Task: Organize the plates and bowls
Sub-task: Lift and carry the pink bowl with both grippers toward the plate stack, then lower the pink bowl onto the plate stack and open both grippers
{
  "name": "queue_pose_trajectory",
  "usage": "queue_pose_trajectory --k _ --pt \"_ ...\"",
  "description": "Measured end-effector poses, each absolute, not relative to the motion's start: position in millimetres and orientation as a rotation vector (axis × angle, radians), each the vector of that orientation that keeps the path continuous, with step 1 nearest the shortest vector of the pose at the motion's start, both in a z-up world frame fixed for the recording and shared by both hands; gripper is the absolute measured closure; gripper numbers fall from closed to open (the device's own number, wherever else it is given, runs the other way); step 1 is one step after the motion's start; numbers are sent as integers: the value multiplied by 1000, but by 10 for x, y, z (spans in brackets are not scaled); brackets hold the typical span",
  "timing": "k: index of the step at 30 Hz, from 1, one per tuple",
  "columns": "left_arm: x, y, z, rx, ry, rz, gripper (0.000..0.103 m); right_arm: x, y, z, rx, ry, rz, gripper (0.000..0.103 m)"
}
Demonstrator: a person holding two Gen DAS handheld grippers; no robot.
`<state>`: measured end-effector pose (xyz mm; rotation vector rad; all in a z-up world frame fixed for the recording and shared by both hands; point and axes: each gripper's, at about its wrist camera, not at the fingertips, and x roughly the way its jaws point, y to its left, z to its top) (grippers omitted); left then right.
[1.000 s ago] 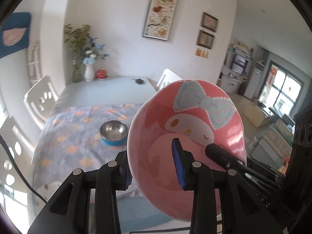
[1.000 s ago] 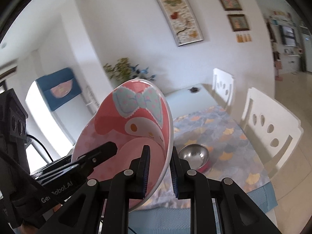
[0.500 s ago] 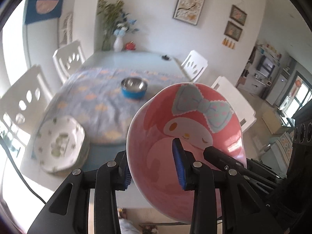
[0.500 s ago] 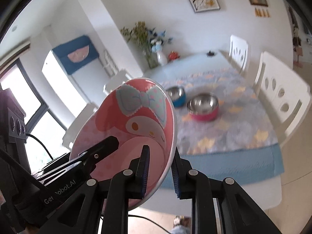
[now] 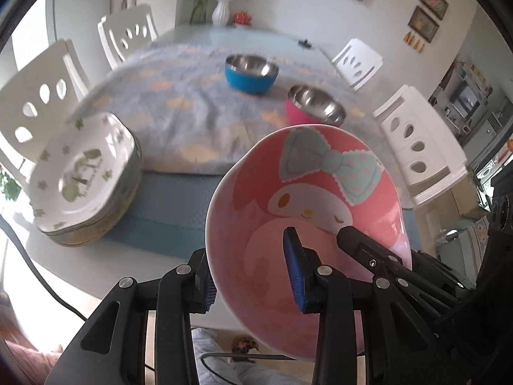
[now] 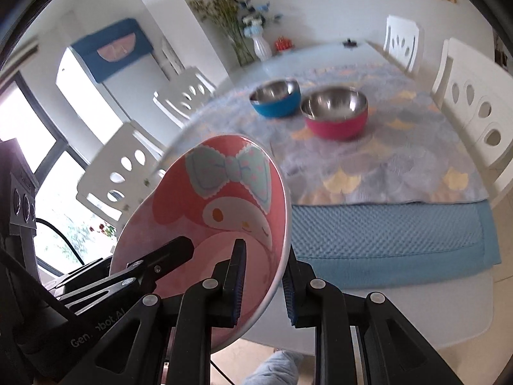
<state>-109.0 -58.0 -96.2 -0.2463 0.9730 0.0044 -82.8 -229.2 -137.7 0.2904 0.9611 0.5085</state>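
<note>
While both hand-held grippers clamp its rim from opposite sides, a pink bowl (image 5: 307, 205) printed with a bow-wearing cartoon face hangs tilted in the air above the near edge of the desk (image 5: 80, 272). The left hand-held gripper (image 5: 253, 276) has one blue pad inside the bowl and the other outside its wall; the right hand-held gripper (image 6: 263, 285) pinches the opposite rim the same way, jaws nearly together on the thin edge. Beyond the bowl, a blue bowl (image 5: 251, 73) and a pink-red bowl (image 5: 315, 106), both steel-lined, stand close beside each other on a patterned cloth (image 5: 179, 118) in the middle of the desk. A stack of white plates (image 5: 83, 176) with green motifs sits near the desk's left front corner in the left wrist view, partly on a blue mat (image 6: 391, 234). White chairs (image 5: 416, 147) line both long sides, and a white vase (image 5: 221, 12) of flowers stands at the far end. Grey-trousered legs show below the desk edge.
</note>
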Motion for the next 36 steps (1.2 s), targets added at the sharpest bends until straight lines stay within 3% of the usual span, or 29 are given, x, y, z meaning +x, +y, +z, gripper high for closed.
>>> queue_pose_trajectory --k 20,36 --pt "-302 -459 -1412 -127 1108 -80 71 -215 -2053 -1854 300 1070 415 82" --pt "-122 -406 -1548 -94 1189 -157 68 -115 -2085 -2002 356 1130 409 82"
